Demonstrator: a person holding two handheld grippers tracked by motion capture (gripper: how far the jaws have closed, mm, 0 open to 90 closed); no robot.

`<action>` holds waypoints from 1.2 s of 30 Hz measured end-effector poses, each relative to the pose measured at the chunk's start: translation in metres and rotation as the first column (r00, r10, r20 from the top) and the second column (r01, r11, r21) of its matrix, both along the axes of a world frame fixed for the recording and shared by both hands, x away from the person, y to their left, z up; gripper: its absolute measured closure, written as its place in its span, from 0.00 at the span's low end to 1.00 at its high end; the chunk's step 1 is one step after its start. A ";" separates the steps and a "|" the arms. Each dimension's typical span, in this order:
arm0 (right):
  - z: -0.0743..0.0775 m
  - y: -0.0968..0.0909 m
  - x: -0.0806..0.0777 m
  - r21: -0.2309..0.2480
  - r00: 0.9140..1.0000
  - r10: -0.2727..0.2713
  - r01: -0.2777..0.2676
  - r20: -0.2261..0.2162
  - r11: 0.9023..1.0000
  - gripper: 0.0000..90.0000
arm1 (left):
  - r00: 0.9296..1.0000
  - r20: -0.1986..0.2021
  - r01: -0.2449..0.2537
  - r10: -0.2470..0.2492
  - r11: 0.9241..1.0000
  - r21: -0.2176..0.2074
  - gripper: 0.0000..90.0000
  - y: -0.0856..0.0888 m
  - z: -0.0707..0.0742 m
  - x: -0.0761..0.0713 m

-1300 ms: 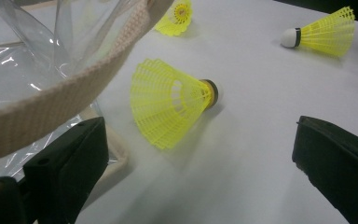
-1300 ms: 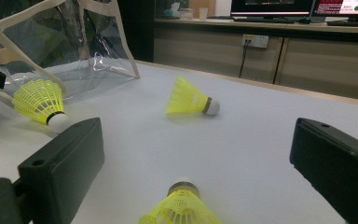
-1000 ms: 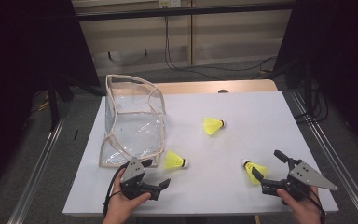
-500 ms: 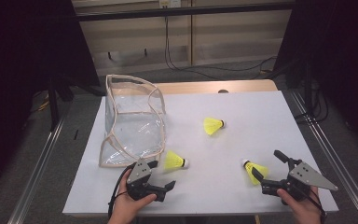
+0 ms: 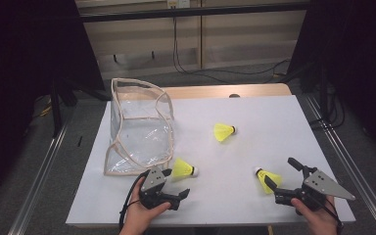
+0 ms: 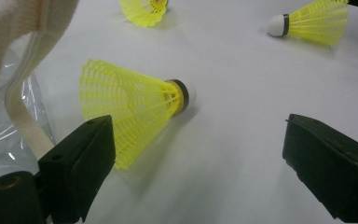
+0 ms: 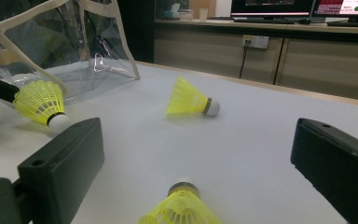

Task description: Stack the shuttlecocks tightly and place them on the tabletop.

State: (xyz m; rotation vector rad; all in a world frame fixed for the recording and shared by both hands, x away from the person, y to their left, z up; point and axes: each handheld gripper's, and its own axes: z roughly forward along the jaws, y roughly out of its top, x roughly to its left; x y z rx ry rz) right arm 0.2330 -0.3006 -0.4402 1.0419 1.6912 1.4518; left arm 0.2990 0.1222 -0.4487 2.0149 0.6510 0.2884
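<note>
On the white table top (image 5: 274, 122) three yellow plastic-skirted shuttlecocks with white cork heads lie on their sides. The nearest-left shuttlecock (image 5: 183, 169) rests just right of a clear plastic bag with cream fabric edging (image 5: 138, 128), which stands open at the table's left. The left gripper (image 5: 176, 184) sits at the near edge, held in the person's left hand (image 5: 139, 215), with this shuttlecock just ahead of its tips. In the left gripper view the yellow skirt (image 6: 130, 105) reaches down beside the left-hand jaw while the other jaw stands well off to the right – the jaws are spread wide, have just been closing a little, and press on nothing; whether the skirt touches the near jaw I cannot tell.

The right gripper (image 5: 280, 172) is at the near right, its jaws also released and wide apart – a second shuttlecock (image 5: 268, 178) lies between them, cork head pointing away in the right gripper view (image 7: 181, 207), gripped by neither pad. The third shuttlecock (image 5: 223, 132) lies farther off, near the table's middle, well apart from both grippers.
</note>
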 end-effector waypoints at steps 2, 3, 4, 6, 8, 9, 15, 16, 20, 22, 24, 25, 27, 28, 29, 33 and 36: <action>0.000 0.000 0.000 0.000 1.000 -0.001 0.001 0.001 1.000 0.03 | 1.000 -0.006 -0.001 0.001 1.000 -0.012 0.11 -0.002 0.000 0.000; 0.000 0.000 0.000 0.001 1.000 0.000 0.000 0.000 1.000 0.03 | 1.000 -0.002 -0.008 0.008 1.000 -0.012 0.13 -0.003 0.000 0.001; 0.000 0.000 0.000 0.000 1.000 -0.001 0.001 0.000 1.000 0.03 | 1.000 -0.005 -0.009 0.009 1.000 -0.013 0.14 -0.003 0.000 0.001; 0.000 0.000 0.000 -0.001 1.000 -0.002 0.002 -0.001 1.000 0.03 | 1.000 -0.001 -0.009 0.009 1.000 -0.007 0.16 -0.005 0.000 0.002; 0.000 -0.001 0.000 -0.001 1.000 -0.002 0.002 0.000 1.000 0.03 | 1.000 -0.007 -0.006 0.006 1.000 -0.011 0.18 -0.009 0.000 0.002; 0.000 -0.001 0.000 0.000 1.000 -0.002 0.002 0.000 1.000 0.03 | 1.000 -0.001 -0.004 0.004 1.000 -0.014 0.20 -0.011 0.001 0.002; 0.000 -0.001 0.000 0.004 1.000 0.000 0.000 0.001 1.000 0.03 | 0.998 -0.026 -0.056 0.055 0.998 -0.023 0.39 -0.020 0.001 0.003; 0.000 -0.001 0.000 0.004 1.000 0.000 0.000 0.001 1.000 0.03 | 0.998 -0.025 -0.052 0.052 0.999 -0.016 0.39 -0.021 0.000 0.005; 0.000 -0.001 0.000 0.004 1.000 -0.001 0.001 0.000 1.000 0.03 | 0.999 -0.017 -0.042 0.042 0.999 -0.005 0.52 -0.028 0.001 0.006; 0.000 -0.002 0.000 0.003 1.000 -0.002 0.002 0.000 1.000 0.03 | 0.999 -0.008 -0.035 0.035 0.999 -0.018 0.55 -0.032 0.001 0.005; 0.000 -0.002 0.000 0.006 1.000 -0.001 0.001 0.001 1.000 0.03 | 0.999 0.011 -0.030 0.030 0.999 -0.020 0.57 -0.036 0.001 0.006; 0.000 -0.002 -0.001 0.007 1.000 -0.001 0.001 0.002 1.000 0.03 | 0.999 0.020 -0.033 0.033 0.999 -0.015 0.60 -0.038 0.002 0.006; 0.001 -0.002 -0.001 0.006 1.000 -0.002 0.001 0.004 1.000 0.03 | 0.999 0.033 -0.028 0.028 1.000 -0.001 0.65 -0.041 0.003 0.005; 0.000 -0.002 -0.001 0.006 1.000 -0.001 0.001 0.004 1.000 0.03 | 0.999 0.042 -0.026 0.026 1.000 0.004 0.68 -0.042 0.003 0.005; 0.000 -0.002 -0.001 0.006 1.000 -0.002 0.002 0.002 1.000 0.03 | 0.999 0.040 -0.030 0.030 1.000 0.008 0.70 -0.043 0.002 0.006; 0.001 -0.003 -0.001 0.009 1.000 -0.003 0.003 0.005 1.000 0.03 | 0.998 0.042 -0.045 0.044 0.999 0.024 0.87 -0.045 0.000 0.007; 0.001 -0.003 -0.001 0.009 1.000 -0.002 0.002 0.006 1.000 0.03 | 0.997 0.062 -0.041 0.039 0.999 0.026 0.95 -0.044 0.001 0.007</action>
